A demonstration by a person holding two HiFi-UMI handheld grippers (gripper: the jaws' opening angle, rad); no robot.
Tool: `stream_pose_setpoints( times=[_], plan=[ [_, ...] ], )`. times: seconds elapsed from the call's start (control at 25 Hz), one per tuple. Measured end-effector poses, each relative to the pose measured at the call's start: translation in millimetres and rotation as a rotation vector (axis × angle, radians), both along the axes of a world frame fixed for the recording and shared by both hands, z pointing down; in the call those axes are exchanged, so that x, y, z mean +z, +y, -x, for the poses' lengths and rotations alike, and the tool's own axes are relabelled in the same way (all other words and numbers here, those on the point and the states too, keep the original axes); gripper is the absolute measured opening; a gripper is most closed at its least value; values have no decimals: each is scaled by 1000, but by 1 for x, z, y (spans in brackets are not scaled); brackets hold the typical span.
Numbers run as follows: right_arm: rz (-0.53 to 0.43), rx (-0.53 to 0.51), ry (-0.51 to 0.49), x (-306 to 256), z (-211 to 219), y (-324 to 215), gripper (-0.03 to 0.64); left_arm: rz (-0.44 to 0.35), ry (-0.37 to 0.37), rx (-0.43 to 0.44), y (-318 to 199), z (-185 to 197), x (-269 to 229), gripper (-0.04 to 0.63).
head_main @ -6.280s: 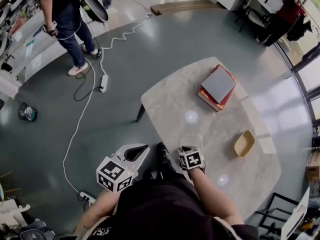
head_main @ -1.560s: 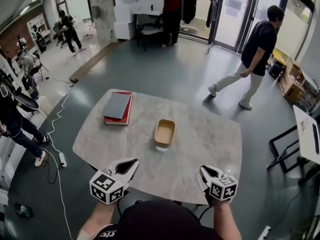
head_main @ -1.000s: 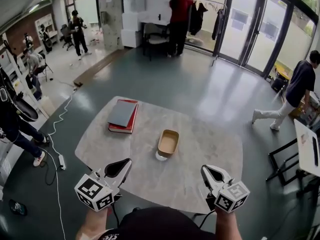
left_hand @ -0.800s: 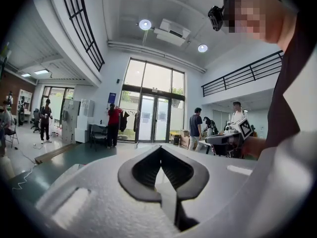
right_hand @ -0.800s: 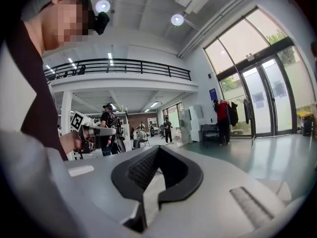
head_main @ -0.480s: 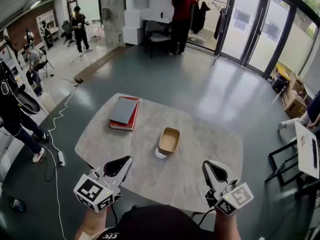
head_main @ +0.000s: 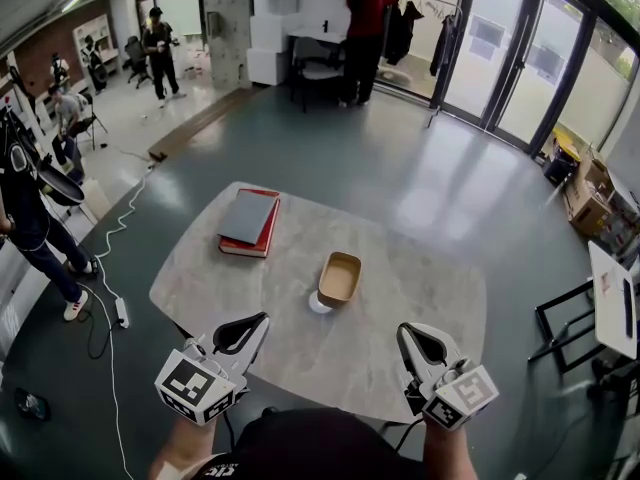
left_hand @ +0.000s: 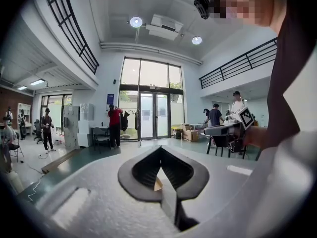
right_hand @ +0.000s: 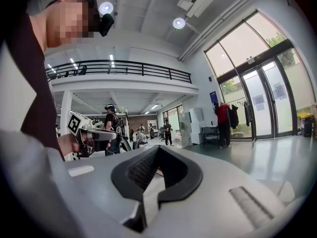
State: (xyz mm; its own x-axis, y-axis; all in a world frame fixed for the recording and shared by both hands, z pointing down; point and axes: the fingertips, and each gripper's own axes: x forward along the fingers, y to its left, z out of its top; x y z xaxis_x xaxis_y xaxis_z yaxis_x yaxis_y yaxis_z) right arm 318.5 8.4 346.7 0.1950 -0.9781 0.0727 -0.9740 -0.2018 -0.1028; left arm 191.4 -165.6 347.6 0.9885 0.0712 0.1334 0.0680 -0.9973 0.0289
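Head view: left gripper (head_main: 256, 322) and right gripper (head_main: 407, 334) both hang just off the near edge of the table (head_main: 430, 288), apart from each other and touching nothing.

Left gripper view: jaws are closed, tips meet, and there is nothing between them. Only a tan sliver shows through the gap behind the tips.

Right gripper view: same, jaws together and empty.

The tan tray (head_main: 340, 277) sits mid-table, ahead of and between the two grippers, well apart from both. A white round piece (head_main: 318, 305) lies at its near end. I cannot tell whether it is under the tray or just touching it. A stack of books (head_main: 249, 222), grey on red, lies at the far left of the table, well apart from the tray.

Risks, as a judgement:
- With the jaws closed, any contact with the tray would be a push, not a grip, so the light tray could skid or spin on the smooth top.
- If the tray rests on the white piece, a nudge at one end could rock or tip it.
- Both gripper views point up at the room, not the table, so neither gives a close check on alignment.
- A cable (head_main: 105, 258) runs along the floor at left and could catch a foot.
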Motion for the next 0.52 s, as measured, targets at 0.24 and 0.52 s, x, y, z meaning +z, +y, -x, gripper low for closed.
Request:
stream_pose_setpoints(
  times=[0.24, 0.52],
  plan=[
    [15, 6, -25, 11, -1, -4, -2, 31, -26, 31, 4, -8, 17, -3],
    [39, 31, -38, 35, -9, -9, -2, 36, -72, 11, -6, -30, 43, -3]
  ],
)
